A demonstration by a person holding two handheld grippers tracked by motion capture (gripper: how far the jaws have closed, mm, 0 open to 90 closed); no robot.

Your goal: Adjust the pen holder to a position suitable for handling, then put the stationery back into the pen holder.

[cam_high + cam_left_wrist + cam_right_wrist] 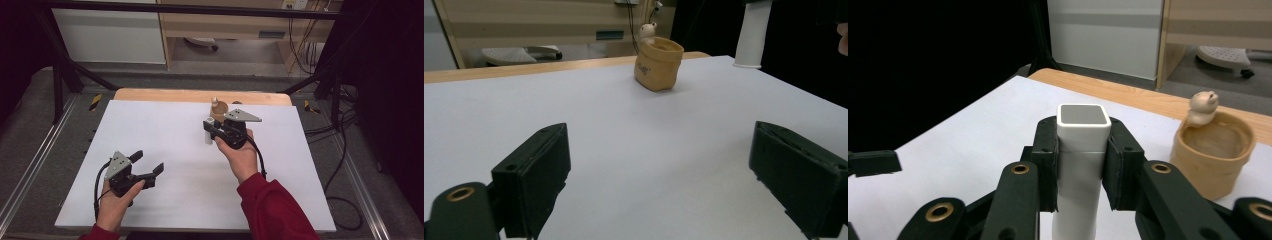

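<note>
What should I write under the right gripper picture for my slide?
Right gripper shut on an upright white square tube, beside a tan pot with a small animal figure on its rim.

I see a white square tube [1079,165] with a grey top face, plain, no pattern. The right gripper [1079,165] has black jaws with brass-coloured rivet holes and a grey three-cornered plate on top. The left gripper [148,164] is black too, same grey plate, black cable. The tan sack-shaped pot [657,65] is mustard-tan with a faint darker mark on its side; its inside looks lighter brown in my right gripper view. A cream-white little bear figure [1201,106] sits on its rim. The table sheet [165,135] is plain white, with a light wood table edge [165,94] at the far side. My sleeve [272,205] is dark red. The floor [30,125] is grey carpet.
</note>
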